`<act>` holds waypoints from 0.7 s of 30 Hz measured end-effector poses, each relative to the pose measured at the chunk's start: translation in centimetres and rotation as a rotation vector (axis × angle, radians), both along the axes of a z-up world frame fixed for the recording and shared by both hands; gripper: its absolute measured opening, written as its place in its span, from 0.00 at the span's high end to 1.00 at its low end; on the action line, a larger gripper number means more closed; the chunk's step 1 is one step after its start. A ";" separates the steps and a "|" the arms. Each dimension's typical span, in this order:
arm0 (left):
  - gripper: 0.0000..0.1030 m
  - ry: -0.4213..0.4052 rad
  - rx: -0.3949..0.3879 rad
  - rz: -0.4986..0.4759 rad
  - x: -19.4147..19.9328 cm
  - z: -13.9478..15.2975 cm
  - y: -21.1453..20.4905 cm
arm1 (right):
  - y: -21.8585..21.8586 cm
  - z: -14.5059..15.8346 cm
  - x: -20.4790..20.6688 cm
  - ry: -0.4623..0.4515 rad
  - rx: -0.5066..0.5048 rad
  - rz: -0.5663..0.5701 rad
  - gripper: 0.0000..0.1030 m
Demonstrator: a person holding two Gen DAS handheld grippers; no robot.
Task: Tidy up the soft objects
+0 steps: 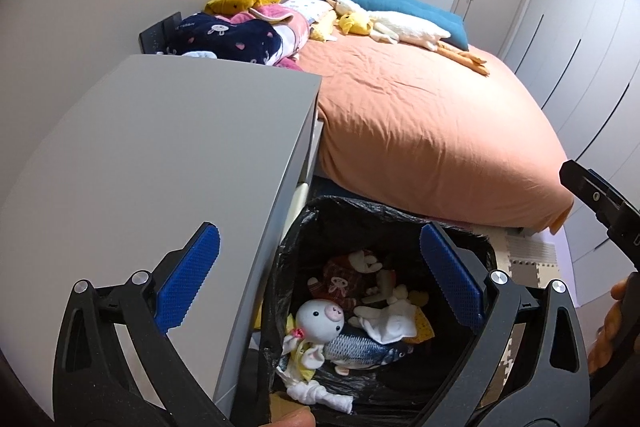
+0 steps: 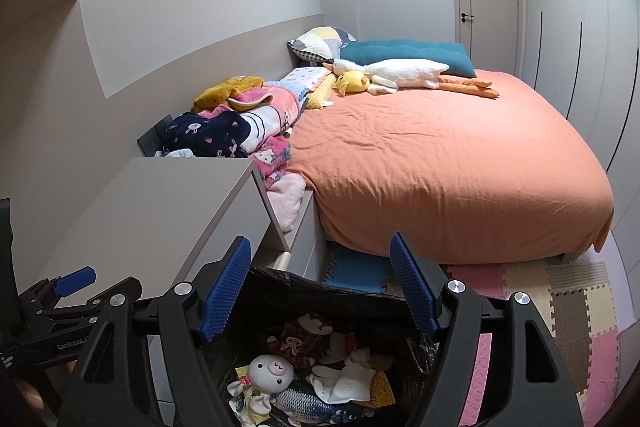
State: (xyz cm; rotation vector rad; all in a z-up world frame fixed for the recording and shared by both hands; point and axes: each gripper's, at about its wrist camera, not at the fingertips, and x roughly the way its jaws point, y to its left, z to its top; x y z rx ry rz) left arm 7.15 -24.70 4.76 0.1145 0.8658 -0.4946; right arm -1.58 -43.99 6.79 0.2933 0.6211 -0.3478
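Jaws on both tools stand spread wide and hold nothing: the left gripper (image 1: 320,283) and the right gripper (image 2: 320,287) each hang above the bin (image 1: 296,223), which is lined with a black bag and stands on the floor hard against the corner of the grey cabinet (image 1: 160,147). Inside the bin lie the soft toys already gathered: a pig doll (image 1: 322,319) at about 8 o'clock, a fish toy (image 1: 360,349) just beside it at 6 o'clock, a white cloth (image 1: 386,323) at 4 o'clock, and a plaid rabbit toy (image 1: 340,281) at 12 o'clock. With both grippers empty over the bin, the drop looks done, and the step in hand is most likely to fetch the next piece. What is left sits well apart on the bed (image 2: 440,163): a white goose toy (image 2: 404,73) and a yellow duck toy (image 2: 352,82) at 12 o'clock near the blue pillow (image 2: 408,51), and a pile of blankets (image 2: 248,119) at 10 o'clock along the wall. To do it well, keep the jaws apart while crossing over, bite a thick part such as the goose's body rather than a loose leg, and squeeze until the stuffing gives, since plush slips. The long goose may need both tools, because its orange legs would likely trail and catch the bag's rim.
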 end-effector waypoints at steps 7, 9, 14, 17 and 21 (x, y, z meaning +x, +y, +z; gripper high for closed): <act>0.06 -0.017 0.017 -0.009 -0.1 0.1 -0.3 | 0.0 0.0 0.0 0.000 -0.001 0.000 0.30; 0.06 -0.016 0.017 -0.014 -0.1 0.0 -0.3 | 0.0 0.0 0.0 0.001 -0.001 0.000 0.30; 0.06 -0.006 0.007 -0.021 0.0 -0.2 -0.3 | 0.0 -0.1 0.0 0.003 0.001 0.000 0.30; 0.06 -0.015 0.015 -0.018 -0.2 -0.3 -0.4 | 0.0 -0.1 -0.1 0.005 -0.002 -0.001 0.30; 0.06 -0.014 0.021 -0.025 -0.3 -0.4 -0.5 | 0.0 -0.2 -0.1 0.004 -0.001 -0.001 0.30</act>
